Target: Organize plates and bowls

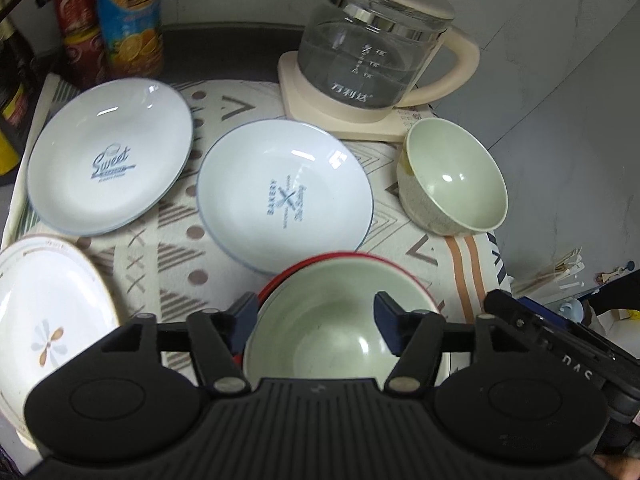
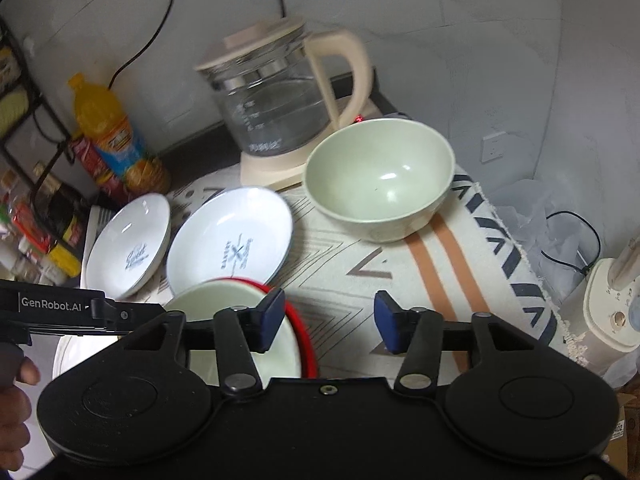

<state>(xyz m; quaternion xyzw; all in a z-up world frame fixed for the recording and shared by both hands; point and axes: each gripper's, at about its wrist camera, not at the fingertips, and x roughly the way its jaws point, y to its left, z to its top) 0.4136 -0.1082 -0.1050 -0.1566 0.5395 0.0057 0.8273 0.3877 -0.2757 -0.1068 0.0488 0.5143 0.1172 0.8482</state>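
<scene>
The patterned tabletop (image 1: 168,264) carries the glass kettle (image 1: 372,52) at the back, then two white plates: the "Sweet" plate (image 1: 110,160) and the "Bakery" plate (image 1: 284,196). A flower plate (image 1: 48,320) sits at the near left. A green bowl (image 1: 340,332) is nested in a red bowl (image 1: 280,280); another green bowl (image 1: 454,178) stands apart. The left gripper (image 1: 316,324) straddles the nested bowl's rim, jaws apart; the right gripper (image 2: 326,320) is open and empty. Next, probably, stack the loose bowl squarely, minding the kettle.

Bowl (image 1: 340,320) in another bowl (image 1: 288,280)
</scene>
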